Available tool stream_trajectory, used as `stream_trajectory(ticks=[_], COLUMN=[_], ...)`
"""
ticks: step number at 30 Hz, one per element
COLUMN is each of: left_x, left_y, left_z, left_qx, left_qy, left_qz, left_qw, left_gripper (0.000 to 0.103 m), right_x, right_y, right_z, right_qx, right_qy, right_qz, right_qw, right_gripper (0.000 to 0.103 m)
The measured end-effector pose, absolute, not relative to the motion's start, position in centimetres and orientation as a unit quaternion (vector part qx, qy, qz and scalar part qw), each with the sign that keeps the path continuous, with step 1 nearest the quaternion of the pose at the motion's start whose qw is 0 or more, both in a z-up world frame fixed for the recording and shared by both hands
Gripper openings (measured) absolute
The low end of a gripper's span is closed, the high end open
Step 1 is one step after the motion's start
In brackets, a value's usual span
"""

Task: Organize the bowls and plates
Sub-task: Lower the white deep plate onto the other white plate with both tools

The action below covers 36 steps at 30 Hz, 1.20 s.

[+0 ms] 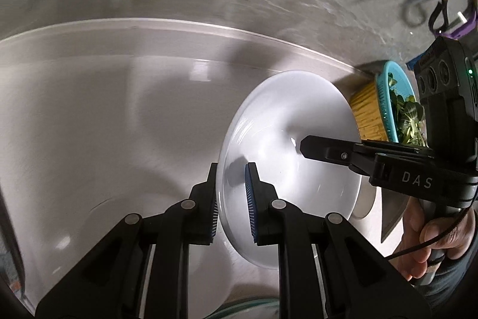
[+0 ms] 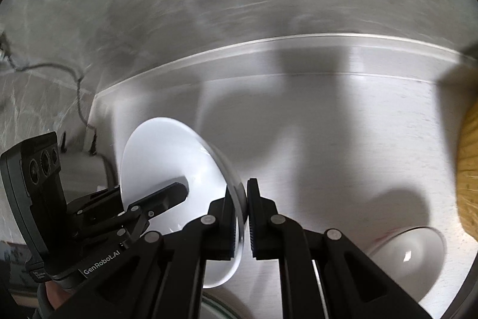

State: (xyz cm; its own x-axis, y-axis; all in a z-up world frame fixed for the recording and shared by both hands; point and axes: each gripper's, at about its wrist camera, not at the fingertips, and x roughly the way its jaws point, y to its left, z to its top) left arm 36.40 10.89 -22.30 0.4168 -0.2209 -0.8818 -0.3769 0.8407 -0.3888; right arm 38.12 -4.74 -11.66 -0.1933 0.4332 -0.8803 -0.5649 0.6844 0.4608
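**White plate held on edge between two sets of tongs**

A white plate (image 1: 286,157) stands nearly on edge above the pale desk (image 1: 89,124), clear of its surface as far as the views show. The left tongs (image 1: 231,208) straddle its rim from below, one blue-padded finger behind the plate and the other in front; the fingers look slightly apart around the rim, and whether the pads press it cannot be told. The right tongs (image 2: 246,217) pinch the opposite edge of the same plate (image 2: 167,157), their two fingers drawn close together with the thin rim between them.

In the left wrist view, the right tongs (image 1: 301,145) reach in from the right side, level and pointing left across the plate's face, with the person's right hand (image 1: 430,241) wrapped around the grip below. In the right wrist view, the left tongs (image 2: 182,190) come in from the lower left, angled upward.

A yellow bowl (image 1: 367,115) and a teal colander (image 1: 397,97) holding green leaves (image 1: 409,121) sit beyond the plate. A white bowl (image 2: 409,256) rests on the desk at lower right.
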Motion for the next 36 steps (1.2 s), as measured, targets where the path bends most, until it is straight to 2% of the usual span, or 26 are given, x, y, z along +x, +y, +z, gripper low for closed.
stream_trajectory(ticks=[9, 17, 31, 36], left_x=[27.3, 22.1, 20.8, 23.1], left_y=[15.7, 16.5, 15.2, 14.3], left_z=[-23.1, -26.0, -29.9, -30.4], left_qx=[-0.305, -0.323, -0.305, -0.288], left_qy=[0.536, 0.553, 0.584, 0.587], left_qz=[0.091, 0.092, 0.084, 0.085], left_qw=[0.782, 0.762, 0.748, 0.752], left_gripper=[0.014, 0.014, 0.014, 0.014], right_x=[32.1, 28.6, 26.8, 26.8], right_y=[2.1, 3.0, 3.5, 3.6], right_z=[-12.1, -14.7, -18.3, -18.8], right_qx=[-0.089, -0.108, -0.141, -0.143], right_qy=[0.667, 0.688, 0.705, 0.705], right_qz=[0.434, 0.433, 0.407, 0.403], right_qw=[0.599, 0.573, 0.564, 0.566], right_gripper=[0.009, 0.009, 0.010, 0.011])
